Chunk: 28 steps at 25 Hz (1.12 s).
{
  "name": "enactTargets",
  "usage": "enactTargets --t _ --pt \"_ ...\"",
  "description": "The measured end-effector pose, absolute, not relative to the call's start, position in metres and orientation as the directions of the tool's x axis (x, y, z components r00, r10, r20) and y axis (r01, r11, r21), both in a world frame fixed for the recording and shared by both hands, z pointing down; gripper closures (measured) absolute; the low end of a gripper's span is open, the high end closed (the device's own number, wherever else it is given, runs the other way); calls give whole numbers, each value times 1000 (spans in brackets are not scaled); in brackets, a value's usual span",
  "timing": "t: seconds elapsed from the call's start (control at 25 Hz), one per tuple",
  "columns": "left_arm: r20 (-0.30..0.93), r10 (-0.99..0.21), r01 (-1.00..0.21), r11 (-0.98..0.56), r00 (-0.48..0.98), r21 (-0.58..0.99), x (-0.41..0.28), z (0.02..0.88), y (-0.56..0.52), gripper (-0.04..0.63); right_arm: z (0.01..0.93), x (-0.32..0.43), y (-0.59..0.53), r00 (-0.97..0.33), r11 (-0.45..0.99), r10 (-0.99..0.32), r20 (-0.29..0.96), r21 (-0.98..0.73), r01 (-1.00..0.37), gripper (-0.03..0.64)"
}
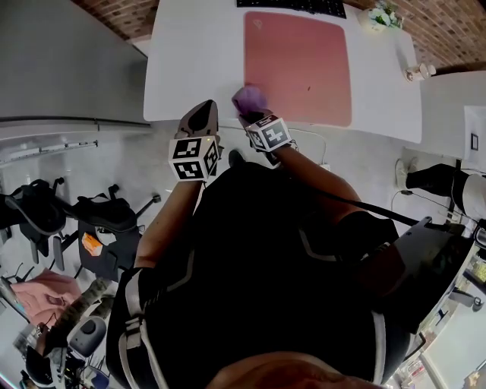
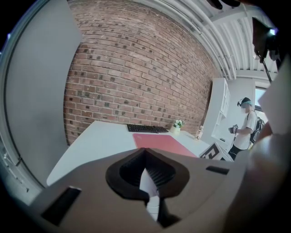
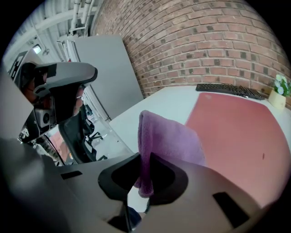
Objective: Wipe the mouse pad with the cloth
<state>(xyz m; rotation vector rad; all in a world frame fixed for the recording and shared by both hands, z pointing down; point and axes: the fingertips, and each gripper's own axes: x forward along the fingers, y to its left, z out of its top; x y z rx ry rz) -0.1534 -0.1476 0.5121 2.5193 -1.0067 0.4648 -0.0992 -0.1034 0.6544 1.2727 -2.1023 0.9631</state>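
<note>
A pink mouse pad (image 1: 298, 64) lies on the white table (image 1: 194, 61), far of both grippers; it also shows in the left gripper view (image 2: 163, 143) and the right gripper view (image 3: 241, 132). My right gripper (image 1: 252, 115) (image 3: 144, 175) is shut on a purple cloth (image 1: 248, 97) (image 3: 169, 140), which hangs bunched over the table's near edge at the pad's near-left corner. My left gripper (image 1: 203, 112) (image 2: 146, 172) is to its left, just off the table's near edge, jaws closed with nothing between them.
A black keyboard (image 1: 292, 4) lies at the pad's far edge and a small potted plant (image 1: 383, 17) at the far right. A grey partition (image 1: 68, 61) stands left of the table, with office chairs (image 1: 45, 213) below it. Another person (image 2: 245, 129) stands far right.
</note>
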Motion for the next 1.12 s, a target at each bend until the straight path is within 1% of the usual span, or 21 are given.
enactTargets --t 0.08,0.24,0.4,0.52,0.64,0.8,0.96,1.12 --pt "431 -583 -707 -672 688 219 -156 510 -150 594 651 -107 -107 -459 313 -550 697 -338 -888 561" --pt "422 -587 -688 -714 691 134 -151 504 -153 594 631 -101 -117 -462 288 -594 658 -362 -887 561" --pt "393 -550 -653 -731 737 199 -132 497 -151 594 595 -76 -119 -473 271 -660 584 -402 -875 561" --pt "375 -522 -621 -752 766 221 -113 493 -149 594 566 -44 -114 -446 245 -716 537 -405 -881 561" --pt "357 -490 -586 -772 795 246 -96 490 -149 592 546 2 -106 -371 171 -776 510 -396 -902 561" --pt "363 -458 -559 -789 811 255 -72 492 -150 593 540 87 -89 -222 21 -827 517 -366 -930 561" --pt "367 -432 -539 -796 824 274 -44 491 -147 594 550 176 -60 -54 -146 -821 568 -299 -943 561" --pt "373 -389 -497 -829 842 256 -17 488 -144 594 570 246 -35 77 -272 -772 631 -218 -937 561"
